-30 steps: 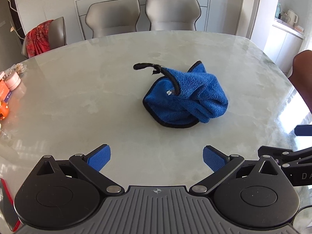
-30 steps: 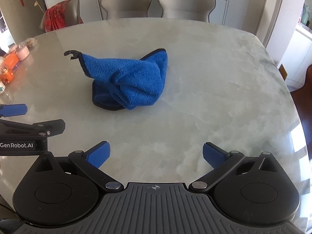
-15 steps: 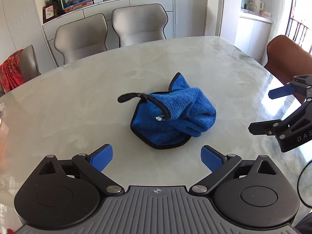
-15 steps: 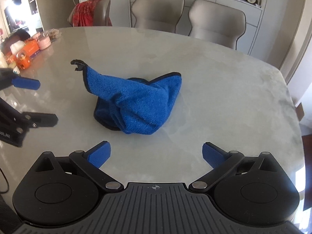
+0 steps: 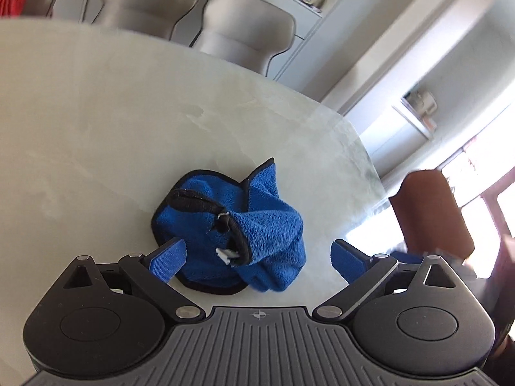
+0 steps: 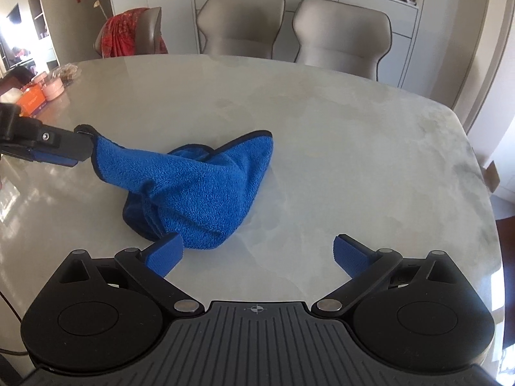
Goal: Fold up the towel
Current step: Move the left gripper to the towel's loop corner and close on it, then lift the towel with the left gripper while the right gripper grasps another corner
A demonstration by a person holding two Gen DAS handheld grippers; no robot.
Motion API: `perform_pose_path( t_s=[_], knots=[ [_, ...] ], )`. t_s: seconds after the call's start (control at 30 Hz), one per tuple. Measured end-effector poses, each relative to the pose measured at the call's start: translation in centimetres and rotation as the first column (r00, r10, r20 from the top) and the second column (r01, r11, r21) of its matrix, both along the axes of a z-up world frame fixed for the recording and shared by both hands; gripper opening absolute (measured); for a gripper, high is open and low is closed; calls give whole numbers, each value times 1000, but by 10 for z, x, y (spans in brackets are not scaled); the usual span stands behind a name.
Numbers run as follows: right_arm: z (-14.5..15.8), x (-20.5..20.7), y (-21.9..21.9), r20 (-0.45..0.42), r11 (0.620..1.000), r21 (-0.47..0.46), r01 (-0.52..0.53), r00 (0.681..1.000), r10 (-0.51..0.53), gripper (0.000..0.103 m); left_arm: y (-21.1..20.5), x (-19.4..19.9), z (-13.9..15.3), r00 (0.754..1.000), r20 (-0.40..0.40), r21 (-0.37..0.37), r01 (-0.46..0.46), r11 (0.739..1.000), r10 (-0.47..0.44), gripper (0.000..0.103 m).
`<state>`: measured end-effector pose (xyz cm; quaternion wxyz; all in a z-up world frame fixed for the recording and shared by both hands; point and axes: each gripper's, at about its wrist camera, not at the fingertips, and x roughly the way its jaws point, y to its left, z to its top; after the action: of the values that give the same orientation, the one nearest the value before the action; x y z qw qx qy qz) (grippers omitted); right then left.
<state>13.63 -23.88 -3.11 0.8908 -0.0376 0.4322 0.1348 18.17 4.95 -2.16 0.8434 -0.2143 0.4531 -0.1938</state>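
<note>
The crumpled blue towel (image 6: 206,189) is approached on the tabletop (image 6: 354,148) by the left claw (image 5: 257,257) and right claw (image 6: 257,254), both spread wide and empty; a corner must be pinched next.

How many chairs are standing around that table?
4: two grey chairs at the far side, one draped with red cloth far-left, a brown one at the right. Others may be hidden.

Crumpled blue towel (image 6: 206,189) with black edging, one corner raised.
</note>
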Motion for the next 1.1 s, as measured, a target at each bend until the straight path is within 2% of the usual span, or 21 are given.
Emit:
perform_pose_path(
  t_s=[0.1, 0.27, 0.33, 0.43, 0.5, 0.53, 0.6, 0.73, 0.87, 0.97, 1.03, 1.1],
  knots=[
    [-8, -1, -8, -33, 999, 37, 27, 999, -26, 92, -7, 9, -1, 1000, 25, -15, 11, 1000, -11, 95],
    [-19, -5, -16, -71, 996, 67, 66, 996, -62, 86, -22, 22, -3, 998, 39, 25, 43, 999, -44, 92],
    [-22, -7, -18, -80, 994, 71, 79, 994, -73, 85, -25, 26, -4, 999, 25, 27, 46, 999, -47, 87],
    [-24, -8, -20, -88, 993, 82, 88, 993, -81, 78, -26, 31, -7, 999, 2, 25, 54, 998, -54, 74],
    [-26, -9, -22, -99, 991, 97, 87, 992, -77, 65, -28, 35, -10, 997, -10, 28, 76, 997, -75, 54],
    [-27, -9, -22, -106, 991, 106, 86, 992, -74, 62, -30, 36, -11, 996, -12, 37, 94, 995, -94, 46],
    [-27, -8, -22, -111, 990, 112, 81, 992, -68, 61, -33, 38, -14, 991, -12, 58, 132, 990, -131, 3],
    [-22, -7, -24, -90, 991, 109, 75, 994, -65, 61, -34, 33, -11, 983, 23, 83, 181, 980, -184, 3],
    [-11, -3, -26, -48, 992, 117, 50, 998, -45, 61, -29, 17, 10, 968, 87, 103, 228, 968, -237, 3],
    [1, 3, -24, 5, 993, 113, -16, 1000, 15, 62, -23, 1, 34, 945, 147, 89, 281, 956, -291, 3],
    [8, 7, -21, 44, 994, 87, -71, 997, 67, 62, -20, -12, 50, 925, 185, 107, 316, 943, -331, 3],
    [17, 17, -12, 100, 990, 10, -142, 985, 140, 63, -16, -25, 65, 906, 213, 140, 344, 929, -367, 3]
  ],
)
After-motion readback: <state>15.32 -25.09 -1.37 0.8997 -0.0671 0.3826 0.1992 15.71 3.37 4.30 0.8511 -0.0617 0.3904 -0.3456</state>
